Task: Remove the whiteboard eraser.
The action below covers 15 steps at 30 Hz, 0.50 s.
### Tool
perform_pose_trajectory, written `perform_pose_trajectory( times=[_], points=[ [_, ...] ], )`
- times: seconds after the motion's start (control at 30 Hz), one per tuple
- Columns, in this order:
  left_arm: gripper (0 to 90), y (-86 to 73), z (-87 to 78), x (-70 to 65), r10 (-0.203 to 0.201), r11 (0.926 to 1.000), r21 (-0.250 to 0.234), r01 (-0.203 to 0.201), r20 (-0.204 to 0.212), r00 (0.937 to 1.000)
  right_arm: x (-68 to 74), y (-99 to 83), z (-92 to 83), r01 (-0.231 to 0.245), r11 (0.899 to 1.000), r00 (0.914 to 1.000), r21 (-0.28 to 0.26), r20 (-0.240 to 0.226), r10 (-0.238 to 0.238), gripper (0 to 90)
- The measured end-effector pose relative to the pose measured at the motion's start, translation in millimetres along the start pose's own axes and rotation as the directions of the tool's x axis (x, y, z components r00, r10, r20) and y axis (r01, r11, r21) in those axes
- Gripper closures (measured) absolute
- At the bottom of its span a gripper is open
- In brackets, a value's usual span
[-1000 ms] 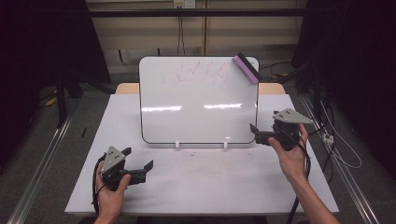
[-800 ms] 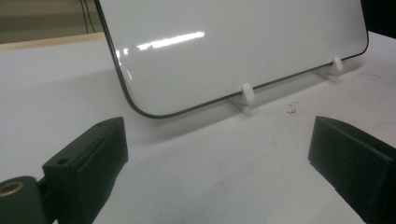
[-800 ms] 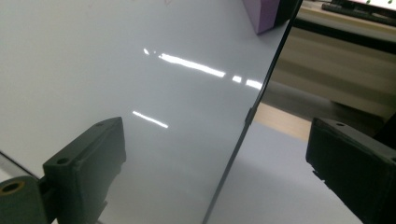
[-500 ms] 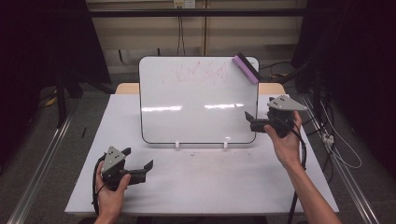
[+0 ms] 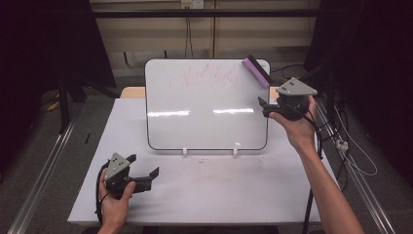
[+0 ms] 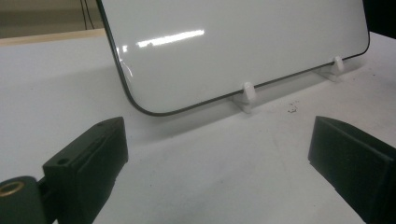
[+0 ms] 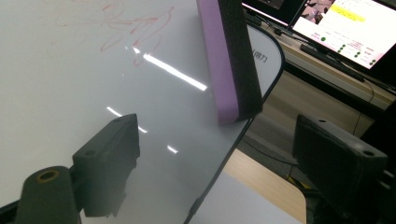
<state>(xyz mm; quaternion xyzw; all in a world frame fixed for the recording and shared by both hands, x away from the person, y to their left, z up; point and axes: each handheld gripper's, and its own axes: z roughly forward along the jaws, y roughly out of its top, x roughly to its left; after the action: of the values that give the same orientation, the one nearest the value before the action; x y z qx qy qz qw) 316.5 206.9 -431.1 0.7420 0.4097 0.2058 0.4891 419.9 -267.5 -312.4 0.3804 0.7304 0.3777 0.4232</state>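
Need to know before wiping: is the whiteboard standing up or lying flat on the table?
Standing up, leaning back slightly. The whiteboard rests its bottom edge in two small white feet on the table.

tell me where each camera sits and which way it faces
High view: above the person's side, looking forward and down on the table; both forearms, left gripper, right gripper.
Left gripper view: low over the table, facing the whiteboard foot; own open jaws.
Right gripper view: raised, facing the purple eraser; own open jaws.
Shared: all show the whiteboard.
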Motion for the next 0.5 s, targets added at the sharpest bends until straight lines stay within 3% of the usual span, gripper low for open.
perform_pose_trajectory(
  times=[0.13,0.2,0.5],
  points=[
    [4.5,0.0,-0.3,0.0,0.003,1.0,0.001,-0.003,0.001,1.0,-5.3,6.1,7.3,0.016,1.0,0.9998,-0.002,0.009,-0.016,23.6],
    [4.5,-0.1,-0.4,0.6,0.001,1.0,-0.001,-0.001,0.0,1.0,-9.4,10.9,13.6,0.038,0.999,0.9987,0.001,0.036,-0.038,29.3],
    [4.5,-0.5,-0.1,1.1,0.003,1.0,0.008,-0.003,0.003,1.0,-13.3,16.7,26.4,0.046,0.999,0.9987,0.002,0.022,-0.046,43.3]
  ],
)
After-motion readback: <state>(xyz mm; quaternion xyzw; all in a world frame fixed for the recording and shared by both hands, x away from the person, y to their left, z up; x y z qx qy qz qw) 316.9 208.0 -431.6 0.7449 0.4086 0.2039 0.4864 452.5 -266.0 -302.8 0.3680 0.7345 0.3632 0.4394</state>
